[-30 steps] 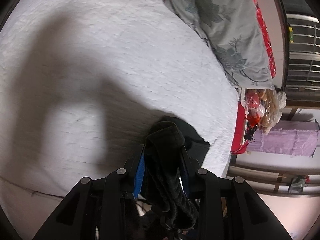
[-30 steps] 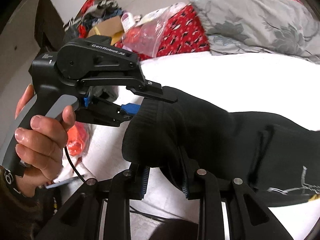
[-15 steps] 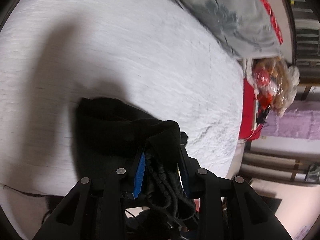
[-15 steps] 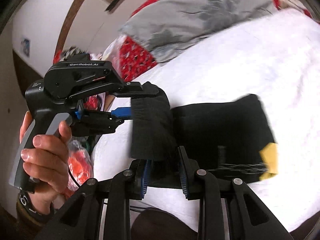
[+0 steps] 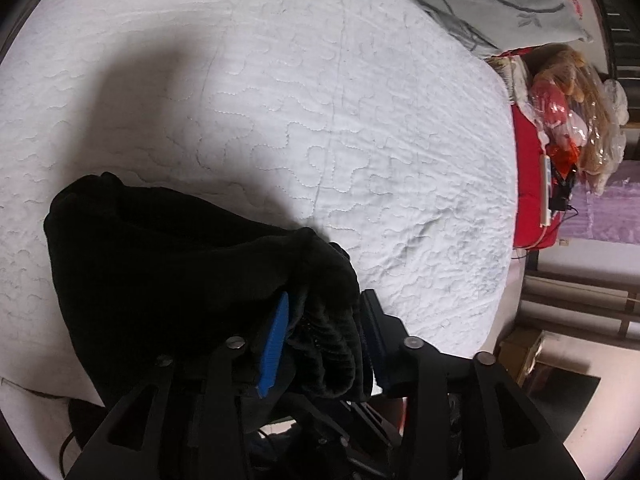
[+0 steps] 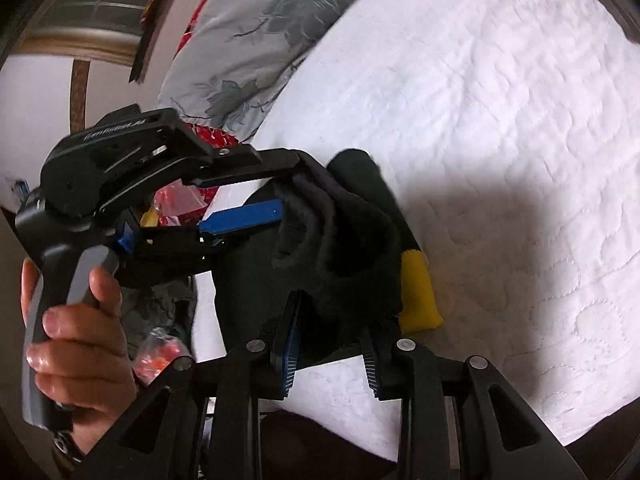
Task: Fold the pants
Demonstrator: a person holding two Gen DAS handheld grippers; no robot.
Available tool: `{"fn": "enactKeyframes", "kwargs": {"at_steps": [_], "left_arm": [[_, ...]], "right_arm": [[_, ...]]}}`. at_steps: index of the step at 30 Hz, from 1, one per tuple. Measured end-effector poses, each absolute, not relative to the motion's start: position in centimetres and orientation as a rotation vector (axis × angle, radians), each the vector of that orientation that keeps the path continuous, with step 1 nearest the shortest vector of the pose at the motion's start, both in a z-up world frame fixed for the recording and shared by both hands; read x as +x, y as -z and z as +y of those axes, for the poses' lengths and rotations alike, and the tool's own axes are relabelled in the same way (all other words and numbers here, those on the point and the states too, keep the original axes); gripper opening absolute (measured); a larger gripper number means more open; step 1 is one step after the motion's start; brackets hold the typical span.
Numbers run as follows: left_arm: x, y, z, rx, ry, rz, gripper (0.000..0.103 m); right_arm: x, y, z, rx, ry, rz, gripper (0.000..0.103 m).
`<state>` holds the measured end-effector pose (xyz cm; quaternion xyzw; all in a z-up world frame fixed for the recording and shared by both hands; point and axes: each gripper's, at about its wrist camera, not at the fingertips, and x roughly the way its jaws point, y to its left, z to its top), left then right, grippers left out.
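Note:
The black pants (image 5: 160, 260) lie bunched in a folded heap on the white quilt (image 5: 320, 100). My left gripper (image 5: 322, 308) has their thick ribbed edge between its fingers; its jaws are opening, and the blue pad (image 5: 276, 340) shows bare beside the cloth. In the right wrist view the left gripper (image 6: 288, 184) comes in from the left, held by a hand (image 6: 76, 340), its tips at the pants (image 6: 352, 220). My right gripper (image 6: 330, 316) is shut on the near fold. A yellow patch (image 6: 416, 292) shows at the pants' right edge.
A grey floral pillow (image 5: 480, 0) lies at the head of the bed, also the pillow (image 6: 260, 40) in the right wrist view. Clear plastic bags with toys (image 5: 568, 92) and a red sheet (image 5: 528, 184) sit past the bed's right edge. White quilt (image 6: 500, 120) stretches beyond the pants.
Both grippers have carried the pants' edge over and down, so the pants now lie doubled on the quilt. The left jaws stand wider apart than before.

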<state>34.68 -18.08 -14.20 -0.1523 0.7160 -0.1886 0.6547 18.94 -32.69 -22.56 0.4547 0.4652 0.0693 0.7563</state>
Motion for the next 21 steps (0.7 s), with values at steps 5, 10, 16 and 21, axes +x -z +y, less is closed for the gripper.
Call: {"fn": "enactKeyframes", "kwargs": {"at_steps": [5,10,16,21], "left_arm": [[33.1,12.0,-14.3,-0.438,0.509,1.555,0.060],[31.3,10.2,-8.1,-0.535,0.501,1.391,0.079],[31.2,13.3,-4.3,-0.580,0.368,1.390,0.080],[32.5,15.8,-4.3,-0.594,0.320,1.392,0.081]], "right_arm": [[18.0,20.8,-33.6,0.988,-0.219,1.005,0.036],[17.0,17.4,-36.8,0.942,-0.149,0.889,0.054],[21.8,16.5,-35.4,0.791,-0.144,0.931,0.079],[25.3,17.7,-32.2,0.633,-0.119,1.013,0.079]]}}
